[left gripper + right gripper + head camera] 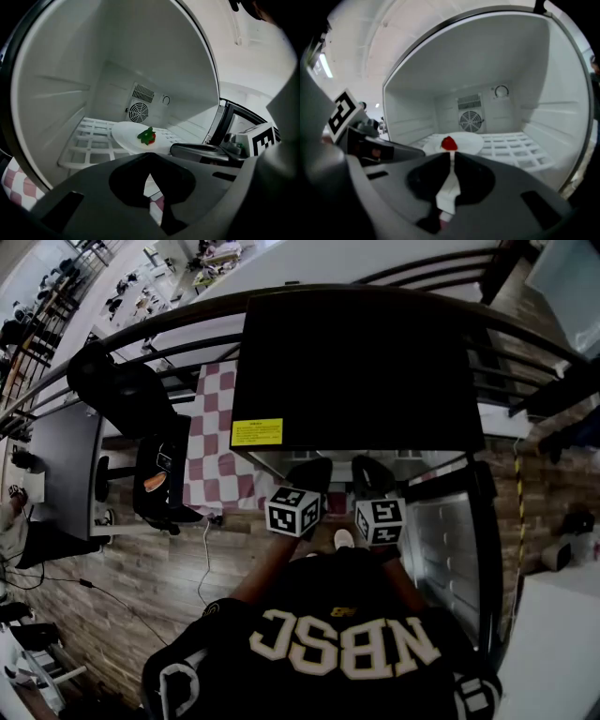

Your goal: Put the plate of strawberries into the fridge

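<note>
Fridge (pixel 356 362): stands low in front of the person, with the door (pixel 450 549) swung wide to the right so that the cavity can be reached by both grippers from the front.

Shelf (pixel 89 140): a white wire grid set low in the cavity. It is judged to be the resting place meant for the load.

Left gripper (pixel 149 159): jaws are pressed together on nothing. It is held at the fridge mouth beside the right one, apparently only to stay clear, since no support is given by it.

Right gripper (pixel 451 157): aimed slightly downward into the cavity. The jaws are drawn almost together with a thin white edge between the tips, which is read as a clamp on the near rim of the plate (pixel 468 140). A rim hold is presumably chosen so the plate can be carried level and set down ahead of the jaws.

Plate: already inside the fridge, over the shelf. Whether it rests on the wires or hangs just above them cannot be told.

Strawberry (pixel 449 143): only one is seen, red with green leaves. It lies on the plate near the gripped rim and is untouched.

Step is judged nearly complete; release is not yet made.
</note>
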A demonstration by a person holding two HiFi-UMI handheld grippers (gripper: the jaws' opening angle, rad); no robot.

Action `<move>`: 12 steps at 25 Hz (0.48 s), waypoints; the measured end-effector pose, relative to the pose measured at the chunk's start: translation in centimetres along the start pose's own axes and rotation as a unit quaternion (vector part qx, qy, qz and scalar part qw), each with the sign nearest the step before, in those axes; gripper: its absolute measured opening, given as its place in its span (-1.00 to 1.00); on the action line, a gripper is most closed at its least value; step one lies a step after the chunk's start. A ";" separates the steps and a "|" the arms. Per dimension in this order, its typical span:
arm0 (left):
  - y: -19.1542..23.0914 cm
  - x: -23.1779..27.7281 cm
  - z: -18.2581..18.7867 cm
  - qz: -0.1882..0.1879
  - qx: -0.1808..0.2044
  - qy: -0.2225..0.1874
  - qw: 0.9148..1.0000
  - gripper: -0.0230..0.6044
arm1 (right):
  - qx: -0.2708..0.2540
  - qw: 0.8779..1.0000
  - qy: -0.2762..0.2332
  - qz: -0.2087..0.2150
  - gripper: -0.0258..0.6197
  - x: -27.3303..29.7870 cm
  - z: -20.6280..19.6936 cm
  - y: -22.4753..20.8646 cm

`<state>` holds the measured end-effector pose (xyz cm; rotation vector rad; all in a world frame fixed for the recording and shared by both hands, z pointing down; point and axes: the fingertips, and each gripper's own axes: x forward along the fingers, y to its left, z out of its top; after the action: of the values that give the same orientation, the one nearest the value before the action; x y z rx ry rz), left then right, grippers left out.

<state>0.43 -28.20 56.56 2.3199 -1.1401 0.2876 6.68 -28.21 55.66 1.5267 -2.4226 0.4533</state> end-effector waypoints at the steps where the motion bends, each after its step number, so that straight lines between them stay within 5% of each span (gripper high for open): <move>1: 0.1 0.1 0.1 0.002 0.000 0.003 1.000 -0.87 | -0.001 1.000 0.000 0.000 -0.79 0.2 0.1 -0.1; 12: 0.8 0.6 0.8 0.010 -0.001 0.017 1.000 -0.87 | 0.002 1.000 0.011 0.001 -0.79 1.3 0.5 -0.4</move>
<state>0.08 -29.42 56.46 2.2952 -1.1464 0.3320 6.49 -29.66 55.71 1.5134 -2.4078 0.4716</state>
